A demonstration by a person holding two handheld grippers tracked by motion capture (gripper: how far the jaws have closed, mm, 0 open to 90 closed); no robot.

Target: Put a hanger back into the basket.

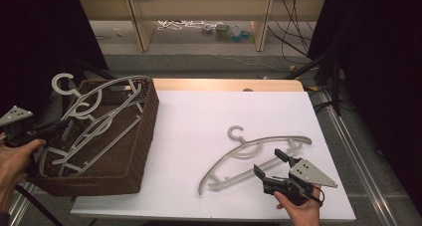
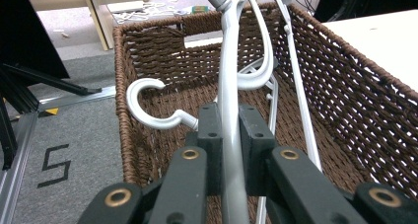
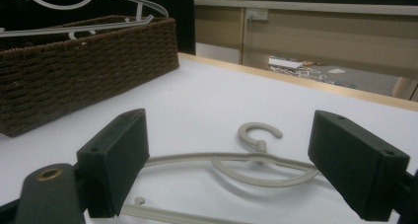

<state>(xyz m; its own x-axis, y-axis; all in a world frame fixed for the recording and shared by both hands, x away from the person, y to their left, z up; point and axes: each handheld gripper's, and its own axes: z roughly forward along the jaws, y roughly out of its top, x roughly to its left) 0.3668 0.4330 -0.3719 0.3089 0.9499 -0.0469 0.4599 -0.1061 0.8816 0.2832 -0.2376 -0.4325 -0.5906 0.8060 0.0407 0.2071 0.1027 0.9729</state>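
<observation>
A brown wicker basket (image 1: 137,136) stands on the left of the white table (image 1: 209,111) and holds several pale grey hangers (image 1: 99,111), some sticking up over its rim. My left gripper (image 1: 60,126) reaches in from the basket's left side. In the left gripper view it (image 2: 229,123) is shut on the arm of one hanger (image 2: 226,76) above the basket (image 2: 345,56). Another grey hanger (image 1: 254,154) lies flat on the table at the right. My right gripper (image 1: 270,163) is open just in front of that hanger (image 3: 256,135), its jaws wide apart (image 3: 236,165) and touching nothing.
The basket (image 3: 74,66) sits far left in the right gripper view. A wooden strip (image 1: 224,84) runs along the table's far edge, with shelving and cables on the floor behind. Bare white tabletop lies between the basket and the loose hanger.
</observation>
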